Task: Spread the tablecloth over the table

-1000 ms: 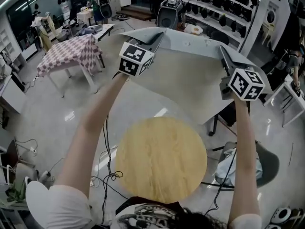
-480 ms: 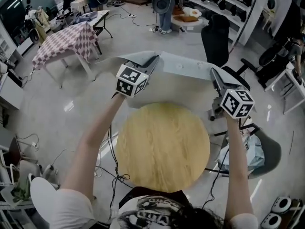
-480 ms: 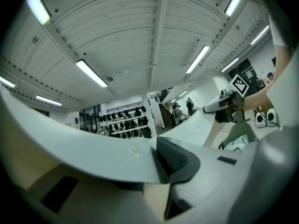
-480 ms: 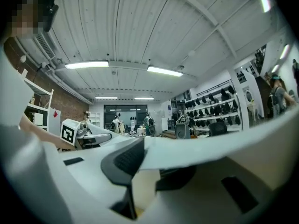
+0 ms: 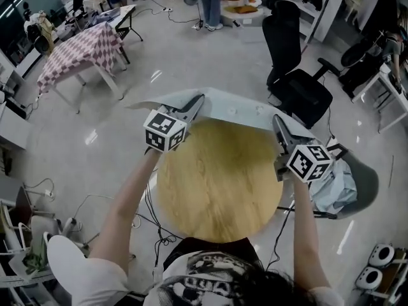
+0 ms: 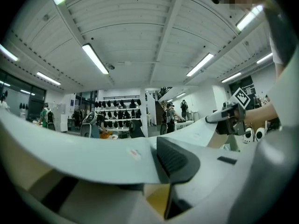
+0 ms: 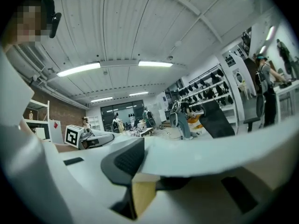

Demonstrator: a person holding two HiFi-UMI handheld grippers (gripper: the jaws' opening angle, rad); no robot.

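Round wooden table [image 5: 217,183]; pale tablecloth [image 5: 237,108] spanning far edge, pinched by left gripper [image 5: 198,101], right gripper [image 5: 278,120].

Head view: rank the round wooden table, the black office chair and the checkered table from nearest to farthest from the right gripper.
From the right gripper:
1. round wooden table, right beside and under it, to its left.
2. black office chair, beyond it, upper right.
3. checkered table, far off, upper left.
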